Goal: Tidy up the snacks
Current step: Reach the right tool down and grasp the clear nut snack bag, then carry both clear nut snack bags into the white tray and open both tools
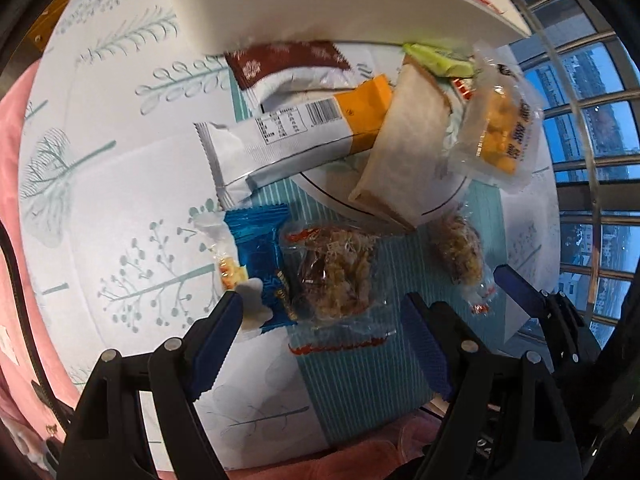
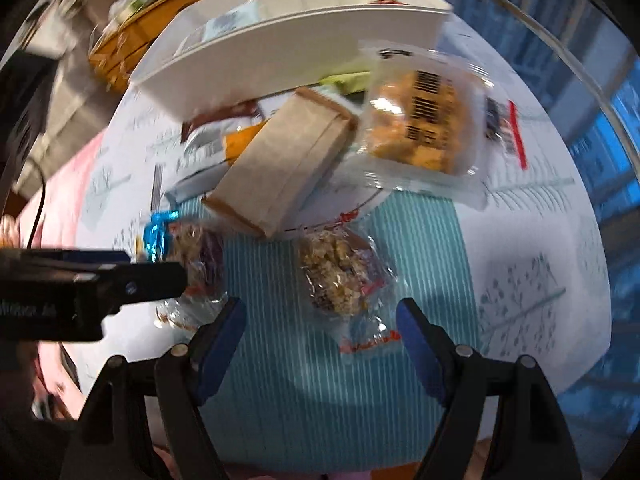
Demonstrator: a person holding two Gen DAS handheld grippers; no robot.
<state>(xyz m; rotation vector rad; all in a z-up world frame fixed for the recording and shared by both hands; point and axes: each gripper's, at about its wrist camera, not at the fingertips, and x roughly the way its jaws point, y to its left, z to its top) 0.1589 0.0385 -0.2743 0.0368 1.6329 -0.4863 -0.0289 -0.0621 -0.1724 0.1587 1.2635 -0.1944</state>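
Bench (image 1: 120,184): covered by a pale cloth with tree print and a teal striped panel.
Bin (image 1: 320,4): white, at the far edge, some packets already inside.
Plate (image 1: 440,200): white, mid-bench, heaped with packets.
Brown pack (image 1: 404,140): flat, stiff-looking, leaning across the plate.
White-orange pack (image 1: 296,136): long, overhanging the plate rim.
Orange snack (image 1: 496,132): clear crinkly wrap, light, on the plate's right side.
Floss packet (image 1: 332,272): clear film, soft and crushable, on the teal panel at the near edge; best taken by its sealed end.
Second floss packet (image 2: 340,276): same kind, just right of the first.
Blue packet (image 1: 260,260): small, slippery foil, touching the first floss packet.
Left gripper (image 1: 324,344): fingers wide apart, empty, above the first floss packet.
Right gripper (image 2: 320,344): fingers wide apart, empty, around the second.
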